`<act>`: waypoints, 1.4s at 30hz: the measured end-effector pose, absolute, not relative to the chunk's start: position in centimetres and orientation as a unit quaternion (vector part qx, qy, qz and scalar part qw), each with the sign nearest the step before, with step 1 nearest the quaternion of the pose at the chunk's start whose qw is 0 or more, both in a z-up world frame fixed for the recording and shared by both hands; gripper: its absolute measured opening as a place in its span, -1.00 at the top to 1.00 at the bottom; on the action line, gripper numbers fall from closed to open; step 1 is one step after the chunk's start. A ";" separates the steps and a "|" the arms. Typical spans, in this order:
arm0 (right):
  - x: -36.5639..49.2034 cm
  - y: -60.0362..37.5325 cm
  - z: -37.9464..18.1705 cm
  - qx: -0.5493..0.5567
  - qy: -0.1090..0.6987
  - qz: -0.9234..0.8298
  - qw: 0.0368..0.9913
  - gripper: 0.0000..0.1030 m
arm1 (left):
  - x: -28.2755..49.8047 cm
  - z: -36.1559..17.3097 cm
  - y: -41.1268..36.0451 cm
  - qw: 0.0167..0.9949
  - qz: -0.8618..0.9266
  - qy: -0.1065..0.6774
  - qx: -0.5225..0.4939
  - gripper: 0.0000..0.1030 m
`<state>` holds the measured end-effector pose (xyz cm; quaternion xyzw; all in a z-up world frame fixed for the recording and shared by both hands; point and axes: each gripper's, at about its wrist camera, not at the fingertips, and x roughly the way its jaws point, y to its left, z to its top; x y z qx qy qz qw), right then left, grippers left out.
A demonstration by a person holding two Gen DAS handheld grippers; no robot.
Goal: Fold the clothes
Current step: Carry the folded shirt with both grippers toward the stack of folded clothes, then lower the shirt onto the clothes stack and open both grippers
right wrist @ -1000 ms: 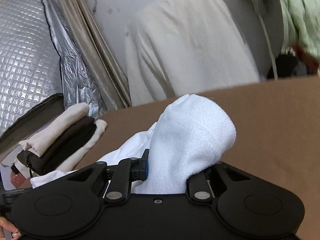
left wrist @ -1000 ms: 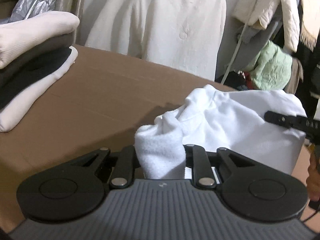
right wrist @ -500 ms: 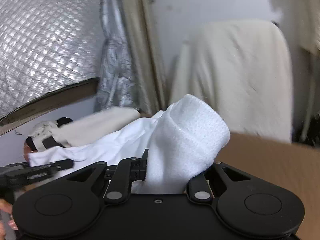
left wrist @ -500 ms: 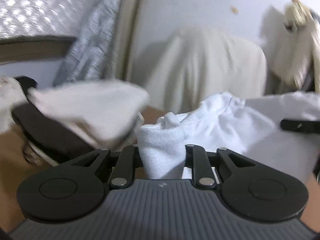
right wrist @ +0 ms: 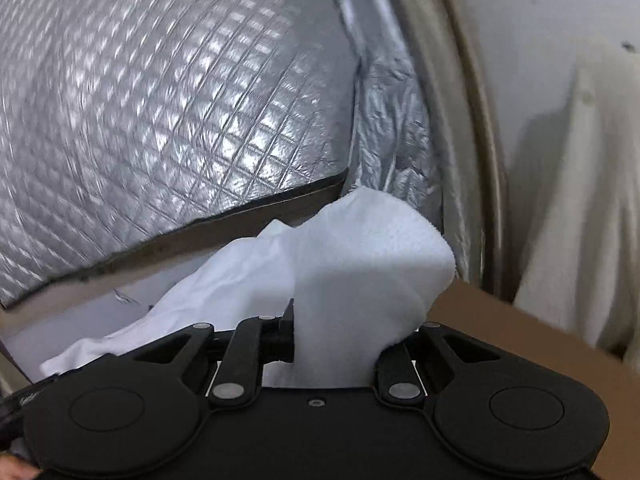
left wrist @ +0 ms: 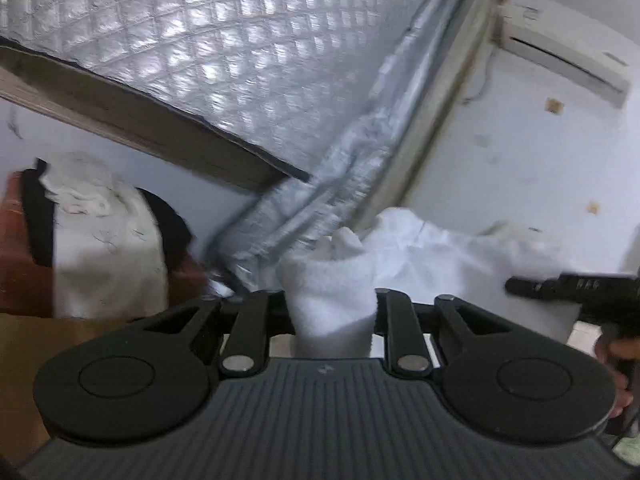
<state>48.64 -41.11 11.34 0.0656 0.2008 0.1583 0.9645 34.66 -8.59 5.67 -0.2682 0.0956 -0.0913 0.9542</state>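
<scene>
A white fleecy garment (left wrist: 420, 256) hangs stretched in the air between my two grippers. In the left wrist view a bunched corner of it sits between the fingers of my left gripper (left wrist: 330, 304), whose jaws are opening while the cloth still fills the gap. The black tip of my right gripper (left wrist: 560, 286) shows at the far right, with a hand behind it. In the right wrist view my right gripper (right wrist: 340, 332) is shut on another thick fold of the white garment (right wrist: 360, 248), and the rest trails down to the left.
A quilted silver sheet (left wrist: 200, 60) fills the wall ahead. A pile of white and black clothes (left wrist: 104, 240) lies at the left. The brown cardboard tabletop (right wrist: 500, 328) shows below right, with a cream coat (right wrist: 580, 240) hanging behind it. A wall air conditioner (left wrist: 560, 52) is top right.
Both grippers have risen and swung left with the white garment. The cardboard tabletop and folded stack have dropped out of the middle, and the silver sheet now fills both views.
</scene>
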 end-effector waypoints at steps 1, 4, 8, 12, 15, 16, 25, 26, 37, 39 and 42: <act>49.3 -40.7 11.1 0.054 0.192 0.156 0.967 0.66 | 35.6 4.9 -8.7 0.953 -0.075 0.096 -0.278 0.31; 53.0 -40.6 9.2 0.046 0.170 0.123 0.977 0.65 | 39.1 1.6 -8.2 0.949 -0.018 0.140 -0.283 -0.53; 57.8 -43.9 3.3 0.111 0.234 -0.010 0.966 0.24 | 42.2 -1.0 -8.1 0.947 0.008 0.251 -0.201 -0.52; 58.3 -47.3 -1.8 0.199 0.264 -0.054 0.942 0.08 | 42.3 -1.7 -6.2 0.932 -0.016 0.252 -0.259 -0.51; 56.9 -48.4 -3.4 0.241 0.234 0.008 0.942 0.14 | 41.9 -1.1 -7.0 0.935 -0.007 0.253 -0.246 -0.50; 56.6 -48.1 -3.3 0.220 0.226 0.011 0.949 0.53 | 41.5 -0.7 -7.6 0.940 -0.004 0.249 -0.232 -0.50; 59.1 -42.4 -0.6 -0.032 0.210 -0.070 0.975 0.10 | 41.6 -0.5 -13.2 0.955 -0.029 0.251 -0.153 -0.52; 59.9 -43.1 -1.1 -0.031 0.241 -0.116 0.963 0.06 | 42.0 -0.9 -13.9 0.957 0.000 0.258 -0.132 -0.59; 48.9 -39.6 1.7 0.007 0.171 0.025 0.985 -0.18 | 41.4 -1.7 -14.9 0.958 0.109 0.243 -0.105 -0.79; 47.6 -36.7 0.8 -0.034 0.189 0.095 0.977 -0.07 | 42.1 -2.9 -14.3 0.948 0.111 0.268 -0.133 -0.80; 45.8 -34.2 -2.9 -0.079 0.207 0.109 0.969 -0.03 | 42.1 -3.0 -13.9 0.945 0.106 0.274 -0.142 -0.83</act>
